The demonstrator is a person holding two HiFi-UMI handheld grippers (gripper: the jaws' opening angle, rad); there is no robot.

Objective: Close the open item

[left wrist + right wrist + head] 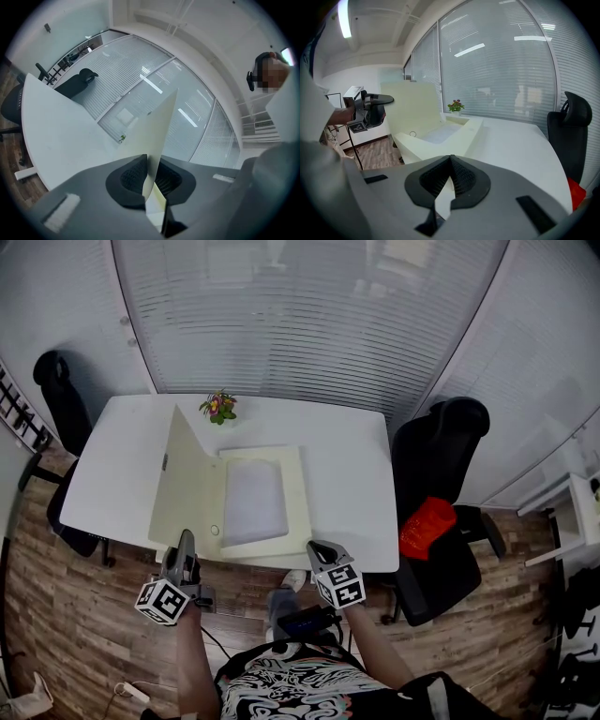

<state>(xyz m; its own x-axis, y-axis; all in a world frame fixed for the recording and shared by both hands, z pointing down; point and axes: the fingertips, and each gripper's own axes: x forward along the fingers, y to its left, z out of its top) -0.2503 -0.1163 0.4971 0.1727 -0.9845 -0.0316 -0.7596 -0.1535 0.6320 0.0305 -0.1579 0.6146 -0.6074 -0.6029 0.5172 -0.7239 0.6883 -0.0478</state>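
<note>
A cream box [302, 512] lies open on the white table [352, 484], and its lid [187, 484] stands nearly upright along the left side. My left gripper [186, 545] is at the lid's near corner, by the table's front edge. In the left gripper view the lid [159, 131] runs edge-on between the pads, and that gripper [151, 176] is shut on it. My right gripper [321, 549] hovers at the box's near right corner, apart from it. Its jaws [451, 161] are shut with nothing between them. The right gripper view shows the box [457, 133] and its raised lid [412, 105].
A small potted plant [218, 407] stands at the table's far edge behind the box. A black chair [441, 465] with a red item [427, 526] on it is to the right, and another black chair [61, 399] to the left. Blinds cover the glass wall beyond.
</note>
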